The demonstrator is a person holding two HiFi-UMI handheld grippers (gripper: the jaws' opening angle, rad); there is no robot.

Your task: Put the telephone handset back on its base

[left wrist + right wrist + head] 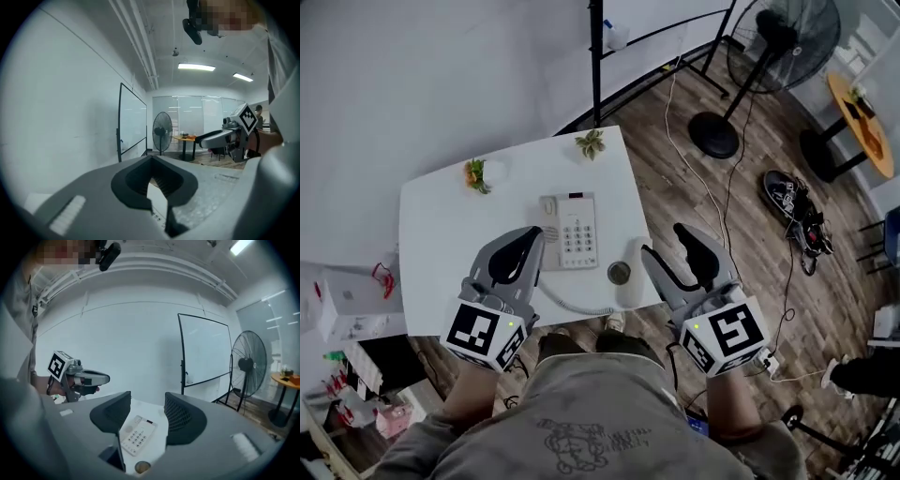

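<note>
Telephone base (569, 232) lies flat near the middle of the white table (441, 244), its keypad facing up and its cradle side empty. The handset (631, 253) is off the base, resting on the table just to the base's right, close to the table's right edge. A coiled cord (577, 305) curves along the near edge from the base toward the handset. A small round dark disc (619, 273) shows against the handset; whether it is part of the handset cannot be told. The left gripper (534, 236) hovers over the table just left of the base, and its own view shows its jaws drawn together at the tips with nothing between them. The right gripper (666, 242) hangs at the table's right edge beside the handset, part of it covering the handset's near end. Its jaws stand well apart and empty, with the base visible on the table beyond the gap between them. Two small potted plants (475, 174) (591, 143) stand at the far edge of the table. A standing fan (778, 37) is on the wooden floor beyond.
</note>
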